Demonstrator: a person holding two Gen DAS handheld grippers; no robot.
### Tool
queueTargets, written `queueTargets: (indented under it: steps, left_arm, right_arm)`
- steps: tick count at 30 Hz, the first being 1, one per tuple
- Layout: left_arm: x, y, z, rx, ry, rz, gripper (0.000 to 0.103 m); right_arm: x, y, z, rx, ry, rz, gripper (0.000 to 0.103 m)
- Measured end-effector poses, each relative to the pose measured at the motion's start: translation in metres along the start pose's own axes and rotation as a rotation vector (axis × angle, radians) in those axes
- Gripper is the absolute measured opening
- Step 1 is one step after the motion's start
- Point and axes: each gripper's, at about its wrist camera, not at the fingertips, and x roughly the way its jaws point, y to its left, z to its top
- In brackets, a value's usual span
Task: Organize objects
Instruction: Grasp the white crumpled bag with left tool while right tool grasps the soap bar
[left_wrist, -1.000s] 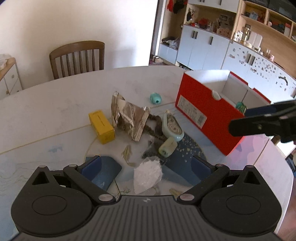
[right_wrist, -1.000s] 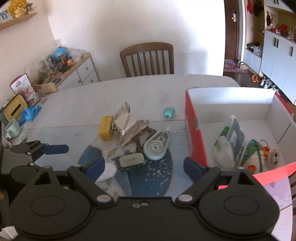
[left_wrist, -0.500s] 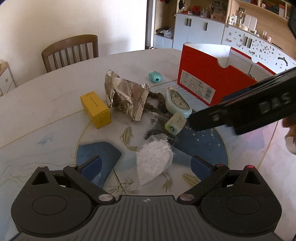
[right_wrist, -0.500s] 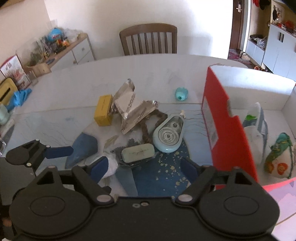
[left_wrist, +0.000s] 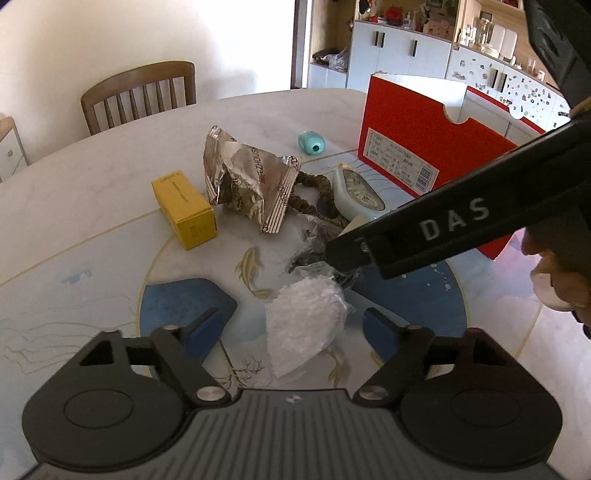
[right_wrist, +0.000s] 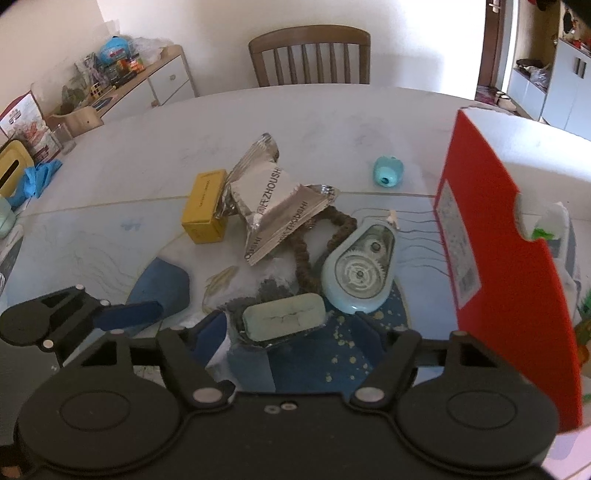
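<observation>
On the worktop (right_wrist: 147, 177) lies a foil bag (right_wrist: 273, 206) printed "ZHOUSHI"; "DAS" marks the right tool (right_wrist: 291, 328), spread around a green bar (right_wrist: 284, 322). Left tool (left_wrist: 295, 325) gapes.

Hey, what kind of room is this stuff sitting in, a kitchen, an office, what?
Most likely a home dining room: a round table with a wooden chair pushed up to it, white cabinets and shelves of household bits behind, and a cluttered sideboard along the wall.
</observation>
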Motion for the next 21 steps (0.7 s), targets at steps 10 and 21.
queueTargets:
  steps: [10, 21]
  left_arm:
    - [-0.004, 0.001, 0.000, -0.025, 0.000, -0.024, 0.047]
    - [-0.009, 0.000, 0.002, -0.036, 0.010, -0.001, 0.034]
  right_arm:
    - [0.012, -0.003, 0.006, 0.014, 0.021, 0.059, 0.061]
    - [0.004, -0.004, 0.003, 0.011, 0.009, 0.080, 0.050]
